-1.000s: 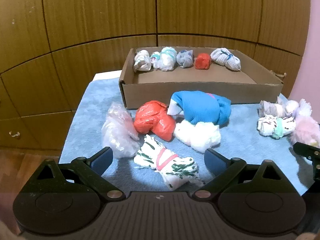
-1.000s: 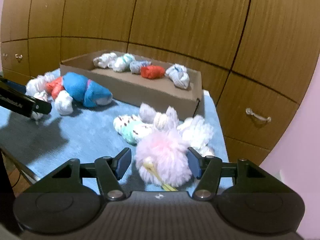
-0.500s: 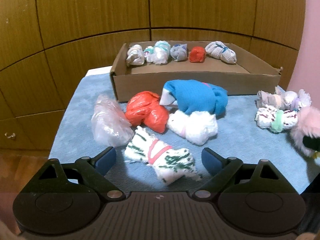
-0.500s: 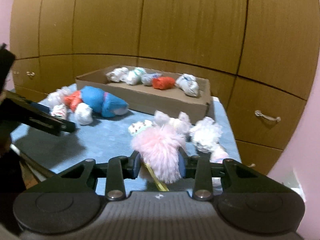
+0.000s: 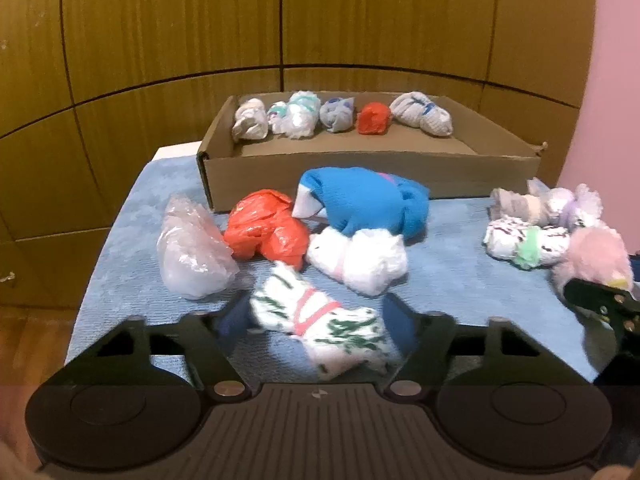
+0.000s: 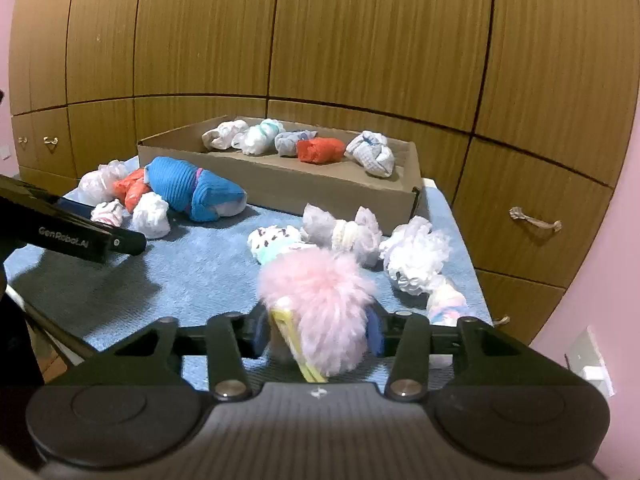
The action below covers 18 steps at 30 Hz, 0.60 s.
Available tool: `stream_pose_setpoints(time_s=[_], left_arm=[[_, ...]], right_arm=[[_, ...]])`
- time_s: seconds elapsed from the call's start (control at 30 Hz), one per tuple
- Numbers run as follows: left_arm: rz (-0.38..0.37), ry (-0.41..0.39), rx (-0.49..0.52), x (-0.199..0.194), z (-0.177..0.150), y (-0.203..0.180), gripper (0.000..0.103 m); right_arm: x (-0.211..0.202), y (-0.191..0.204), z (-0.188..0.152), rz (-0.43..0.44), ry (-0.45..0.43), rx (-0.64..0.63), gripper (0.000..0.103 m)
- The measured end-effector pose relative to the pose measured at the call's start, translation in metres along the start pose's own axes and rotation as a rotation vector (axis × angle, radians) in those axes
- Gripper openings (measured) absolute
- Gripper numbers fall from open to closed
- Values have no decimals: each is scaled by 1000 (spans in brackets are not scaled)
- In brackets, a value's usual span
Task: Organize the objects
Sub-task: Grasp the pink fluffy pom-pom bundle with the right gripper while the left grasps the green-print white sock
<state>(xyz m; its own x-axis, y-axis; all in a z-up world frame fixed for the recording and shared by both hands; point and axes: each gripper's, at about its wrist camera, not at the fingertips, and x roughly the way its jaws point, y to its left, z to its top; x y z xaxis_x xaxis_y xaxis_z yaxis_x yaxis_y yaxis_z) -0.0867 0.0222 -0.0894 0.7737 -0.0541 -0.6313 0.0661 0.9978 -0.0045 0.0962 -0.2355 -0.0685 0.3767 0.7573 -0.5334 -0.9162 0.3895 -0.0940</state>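
My left gripper (image 5: pixel 318 322) has a white sock bundle with green marks and a pink band (image 5: pixel 320 320) between its pads; the jaws are closing and both pads touch it. My right gripper (image 6: pixel 318 334) grips a fluffy pink bundle (image 6: pixel 320 292) with a yellow strip, and its jaws are opening slightly while the pads still press the fluff. The cardboard box (image 5: pixel 360 176) at the back holds a row of several rolled bundles along its far wall. On the blue towel (image 5: pixel 440 264) lie a blue roll (image 5: pixel 360 200), an orange bag (image 5: pixel 264 232) and a white bundle (image 5: pixel 360 260).
A clear plastic bag (image 5: pixel 188 252) lies at the towel's left. More sock bundles (image 6: pixel 412 256) sit on the right by the box corner. Wooden cabinet doors stand behind, with a drawer handle (image 6: pixel 534 220) to the right. The towel's right edge meets a pink wall.
The left jaws have closed from wide apart onto the green-marked bundle. The right jaws closed on the pink fluffy bundle, and it now sits higher, off the towel.
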Motion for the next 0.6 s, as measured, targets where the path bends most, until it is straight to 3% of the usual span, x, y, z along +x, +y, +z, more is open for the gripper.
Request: stream_pose_setpoints(time_s=[0.6], left_arm=[[-11,-46,47,-24,6,4,68]], right_arm=[[-28,-23,18,12,-79,40,34]])
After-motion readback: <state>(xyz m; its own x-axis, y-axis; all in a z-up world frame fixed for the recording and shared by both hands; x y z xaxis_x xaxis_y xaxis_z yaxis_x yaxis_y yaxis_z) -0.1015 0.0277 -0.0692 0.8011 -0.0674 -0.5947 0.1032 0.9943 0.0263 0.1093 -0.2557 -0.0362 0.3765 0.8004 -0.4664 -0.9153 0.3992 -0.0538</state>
